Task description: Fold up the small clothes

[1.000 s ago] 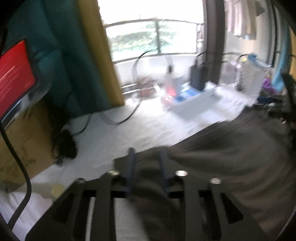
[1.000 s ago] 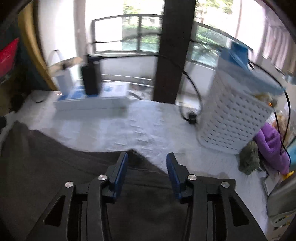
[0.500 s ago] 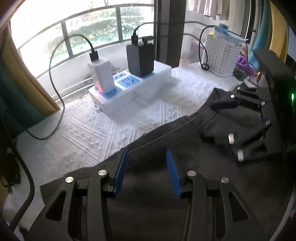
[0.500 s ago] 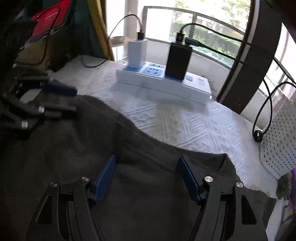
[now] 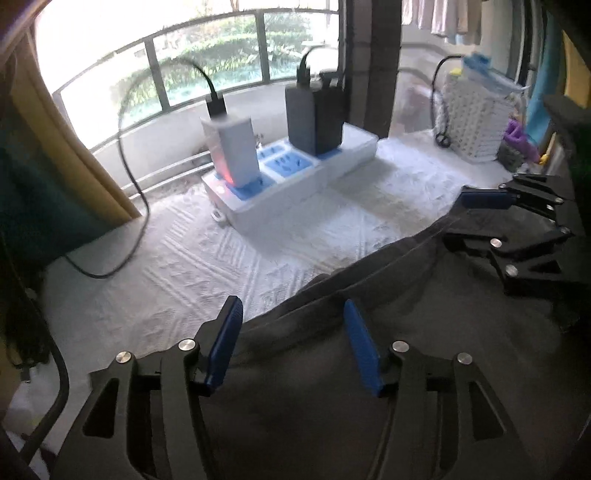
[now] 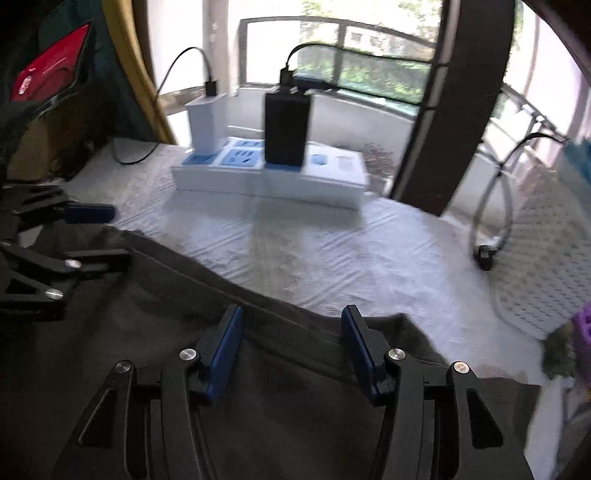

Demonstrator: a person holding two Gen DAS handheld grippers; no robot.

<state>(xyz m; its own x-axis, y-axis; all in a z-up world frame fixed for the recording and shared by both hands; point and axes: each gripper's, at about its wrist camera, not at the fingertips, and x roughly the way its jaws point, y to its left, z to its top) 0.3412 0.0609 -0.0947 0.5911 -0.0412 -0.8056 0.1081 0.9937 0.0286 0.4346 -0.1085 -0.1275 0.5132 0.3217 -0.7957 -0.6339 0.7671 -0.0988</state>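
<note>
We're hovering L gripper (image 5: 291,332) & R gripper (image 6: 291,338), jaws wide, L's just been opening, holding nothing, over dark grey cotton garment (image 5: 369,387) to grab its far edge.

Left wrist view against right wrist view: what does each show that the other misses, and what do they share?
Only the left wrist view shows laundry hanging at the top. Only the right wrist view shows a red panel at far left. Both share the dark garment on the white cover, the power strip with its chargers, the white basket, and both open hand-held grippers, left and right.
</note>
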